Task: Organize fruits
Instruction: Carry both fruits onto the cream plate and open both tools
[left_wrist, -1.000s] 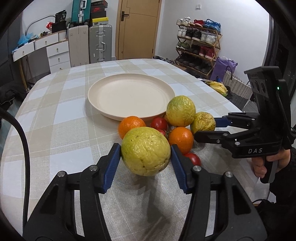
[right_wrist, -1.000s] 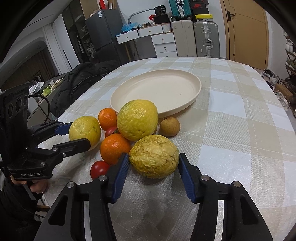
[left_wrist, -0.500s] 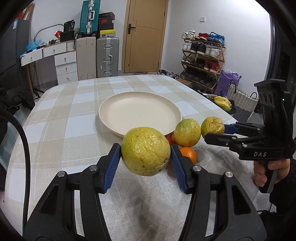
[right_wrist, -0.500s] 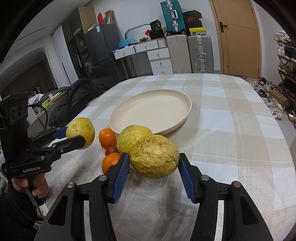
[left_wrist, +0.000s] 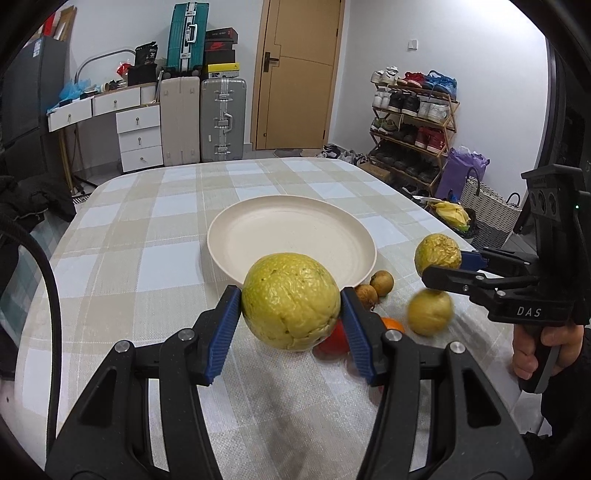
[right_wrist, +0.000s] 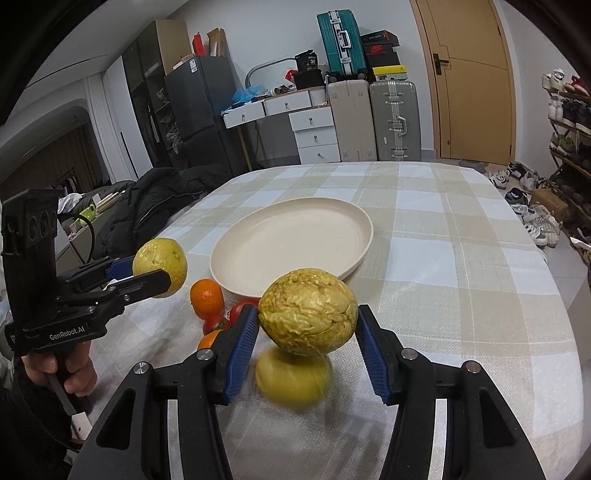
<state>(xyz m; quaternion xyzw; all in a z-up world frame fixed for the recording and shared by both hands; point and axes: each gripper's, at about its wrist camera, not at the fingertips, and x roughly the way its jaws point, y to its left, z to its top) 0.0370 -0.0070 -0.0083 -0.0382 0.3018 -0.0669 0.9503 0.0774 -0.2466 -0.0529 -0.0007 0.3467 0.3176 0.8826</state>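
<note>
**Two big fruits up in the air, plate straight ahead**

Two tongs each hold one fruit above the tabletop (left_wrist: 147, 266). The cream plate (left_wrist: 258, 229) has nothing on it and lies just in front of both. The left tongs (left_wrist: 291, 314) are clamped on a smooth yellow-green fruit (left_wrist: 291, 306), right at the plate's near rim, so I think this one is closer. The right tongs (right_wrist: 306, 325) are clamped on a wrinkly yellow fruit (right_wrist: 307, 317). Below it, a blurry yellow fruit (right_wrist: 293, 380) seems to roll near an orange (right_wrist: 207, 297).
</note>
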